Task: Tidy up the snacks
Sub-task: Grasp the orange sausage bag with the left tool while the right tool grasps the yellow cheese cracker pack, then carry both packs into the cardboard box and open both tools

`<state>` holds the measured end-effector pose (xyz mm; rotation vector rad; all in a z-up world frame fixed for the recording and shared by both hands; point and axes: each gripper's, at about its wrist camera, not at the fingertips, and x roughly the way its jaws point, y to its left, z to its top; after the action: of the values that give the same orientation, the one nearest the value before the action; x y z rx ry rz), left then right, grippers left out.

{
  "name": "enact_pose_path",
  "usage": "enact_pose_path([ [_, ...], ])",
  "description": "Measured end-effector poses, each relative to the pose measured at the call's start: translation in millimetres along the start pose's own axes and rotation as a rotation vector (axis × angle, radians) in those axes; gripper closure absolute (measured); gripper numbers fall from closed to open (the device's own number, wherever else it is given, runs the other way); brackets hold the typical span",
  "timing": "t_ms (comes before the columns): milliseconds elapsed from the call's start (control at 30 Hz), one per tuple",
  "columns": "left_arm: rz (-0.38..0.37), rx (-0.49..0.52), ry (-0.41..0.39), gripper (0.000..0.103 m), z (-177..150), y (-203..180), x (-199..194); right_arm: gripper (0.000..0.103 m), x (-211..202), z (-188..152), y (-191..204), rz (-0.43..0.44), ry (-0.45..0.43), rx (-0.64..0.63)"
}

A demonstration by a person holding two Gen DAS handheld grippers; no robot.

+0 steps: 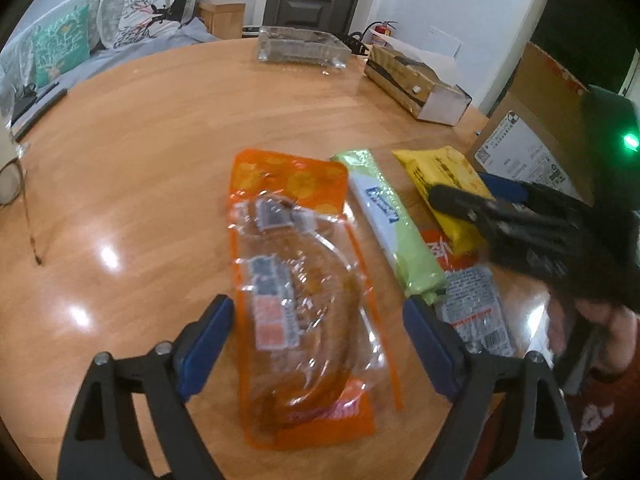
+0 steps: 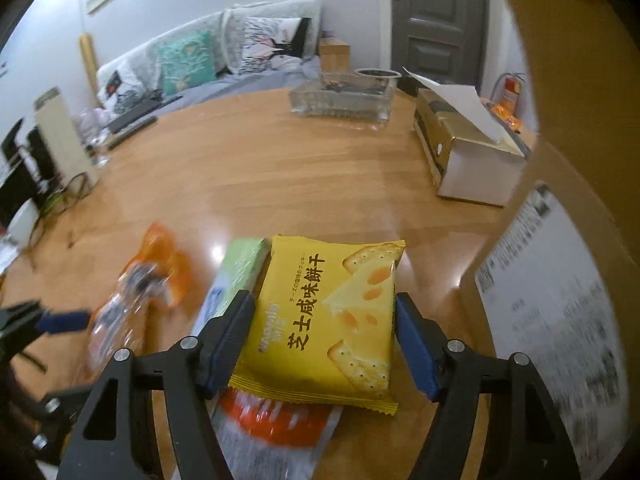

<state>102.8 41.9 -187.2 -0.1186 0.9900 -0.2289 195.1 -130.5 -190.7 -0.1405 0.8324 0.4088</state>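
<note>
An orange-and-clear snack pouch lies on the round wooden table. My left gripper is open and straddles it, one finger on each side. A green wafer bar lies to its right, over a red-and-white packet. My right gripper is shut on a yellow cheese cracker pack, which rests over the red-and-white packet. The right gripper also shows in the left wrist view, on the yellow pack.
A cardboard box stands at the right table edge. A tissue box and a clear glass tray sit at the far side. A sofa with cushions is behind the table.
</note>
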Motion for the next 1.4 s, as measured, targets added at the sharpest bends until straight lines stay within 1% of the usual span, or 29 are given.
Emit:
enact_pose_path([
  [167, 0.089, 0.042, -0.006, 0.019, 6.4, -8.7, 10.3, 0.036, -17.8, -9.6, 1.6, 0.033, 0.0, -0.023],
  [233, 0.127, 0.055, -0.016, 0.023, 9.6, -11.8, 15.0, 0.036, -21.4, -12.6, 2.6, 0.055, 0.007, -0.031],
  [267, 0.163, 0.076, -0.02, 0.031, 10.3, -14.5, 17.1, 0.036, -22.7, -14.2, 4.3, 0.061, 0.009, -0.042],
  [300, 0.182, 0.092, -0.027, 0.035, 10.7, -15.5, 17.3, 0.036, -24.8, -17.3, 6.5, 0.064, 0.008, -0.051],
  [333, 0.166, 0.088, -0.023, 0.035, 11.2, -15.0, 17.4, 0.036, -25.6, -18.3, 7.6, 0.068, 0.007, -0.057],
  [433, 0.163, 0.098, -0.029, 0.036, 11.2, -14.5, 15.9, 0.036, -27.7, -21.3, 8.0, 0.081, 0.003, -0.066],
  [600, 0.123, 0.071, -0.052, 0.04, 12.2, -7.9, 4.5, 0.036, -30.4, -25.6, 6.6, 0.097, 0.0, -0.073],
  [700, 0.128, 0.067, -0.066, 0.04, 14.3, -6.8, -2.6, 0.036, -36.4, -25.8, 7.2, 0.113, -0.008, -0.08],
  [833, 0.138, 0.062, -0.102, 0.041, 15.4, -5.8, -23.0, 0.036, -48.6, -23.3, 10.7, 0.133, -0.032, -0.093],
  [967, 0.155, 0.066, -0.158, 0.041, 21.7, -8.4, -54.7, 0.036, -68.1, -20.0, 17.2, 0.159, -0.058, -0.103],
  [1167, 0.188, 0.106, -0.281, 0.041, 46.9, -31.9, -124.1, 0.036, -115.3, -7.0, 27.7, 0.236, -0.125, -0.134],
  [1233, 0.178, 0.127, -0.318, 0.041, 56.7, -44.2, -142.7, 0.036, -140.4, -0.4, 27.6, 0.253, -0.174, -0.151],
  [1300, 0.158, 0.147, -0.354, 0.041, 69.1, -60.5, -159.5, 0.036, -162.2, 5.8, 24.1, 0.252, -0.22, -0.165],
  [1400, 0.111, 0.178, -0.391, 0.041, 87.5, -88.2, -176.2, 0.035, -194.7, 14.8, 4.9, 0.23, -0.287, -0.157],
])
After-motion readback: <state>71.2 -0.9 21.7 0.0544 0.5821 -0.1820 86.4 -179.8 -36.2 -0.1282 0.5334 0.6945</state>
